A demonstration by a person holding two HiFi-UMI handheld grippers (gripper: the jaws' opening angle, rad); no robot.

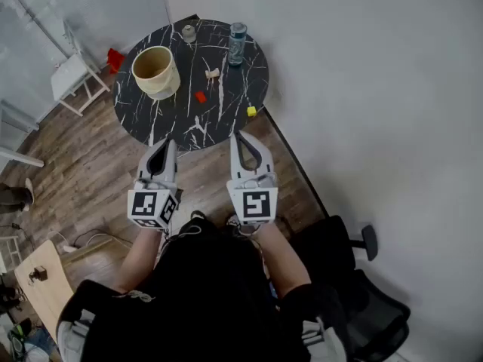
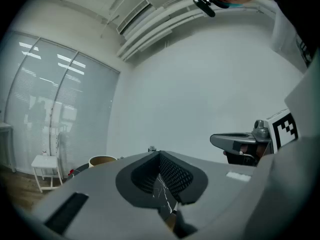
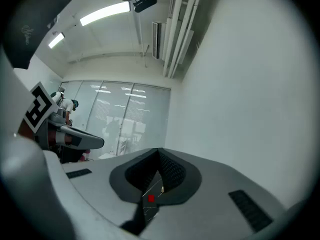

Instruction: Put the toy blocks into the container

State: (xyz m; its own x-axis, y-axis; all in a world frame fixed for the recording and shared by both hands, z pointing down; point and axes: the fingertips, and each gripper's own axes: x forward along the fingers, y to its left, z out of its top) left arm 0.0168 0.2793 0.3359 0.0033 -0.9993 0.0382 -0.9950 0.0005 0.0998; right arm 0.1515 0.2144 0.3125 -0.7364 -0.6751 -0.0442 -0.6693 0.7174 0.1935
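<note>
Round black white-veined marble table (image 1: 170,119) stands at upper centre on brown wood-plank floor (image 1: 90,164), against plain white wall (image 1: 377,89). Small white side table (image 1: 72,78) upper left; black office chair (image 1: 370,308) lower right.

table (image 1: 226,119): 1 | container (image 1: 156,72): 1 | bottle (image 1: 237,44): 1 | red block (image 1: 200,96): 1 | yellow block (image 1: 251,111): 1 | wooden block (image 1: 212,72): 1

Blk white-veined table (image 1: 172,124), cream container (image 1: 163,86), red block (image 1: 200,96), yellow block (image 1: 251,111)
</note>
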